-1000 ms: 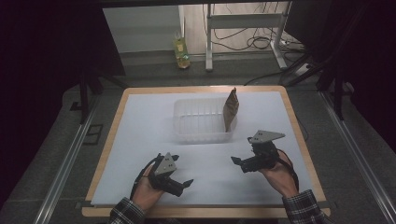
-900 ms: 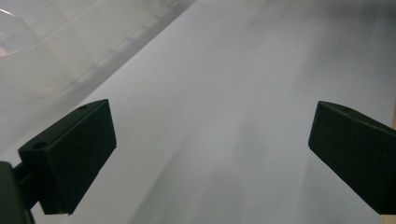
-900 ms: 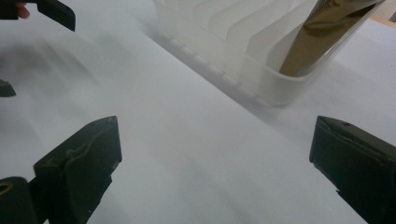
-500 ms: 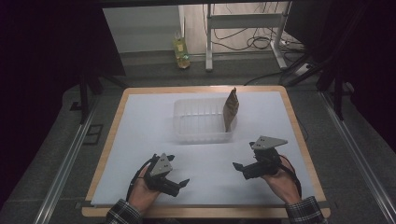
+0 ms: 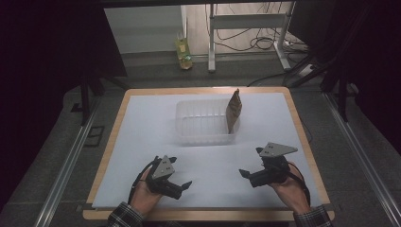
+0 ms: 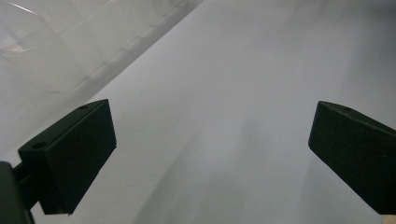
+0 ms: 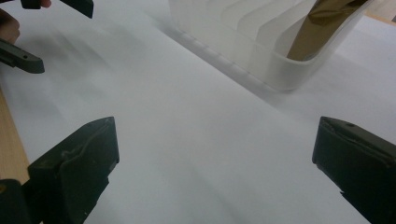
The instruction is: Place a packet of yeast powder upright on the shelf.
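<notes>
Both grippers, left gripper [image 5: 182,187] and right gripper [image 5: 249,166], are sitting released and empty, having drawn back along the bench [image 5: 142,137]; the brown pouch [image 5: 233,111] is standing in the clear bin [image 5: 203,135], seemingly placed.

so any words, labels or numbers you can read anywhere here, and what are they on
No text can be read in these pictures.
Shiny brown pouch standing in the clear plastic slotted bin: no print can be made out.
Yellow-green bottle on the floor beyond the table: any label is too small and blurred to read.
Left gripper and right gripper: no markings legible.
</notes>
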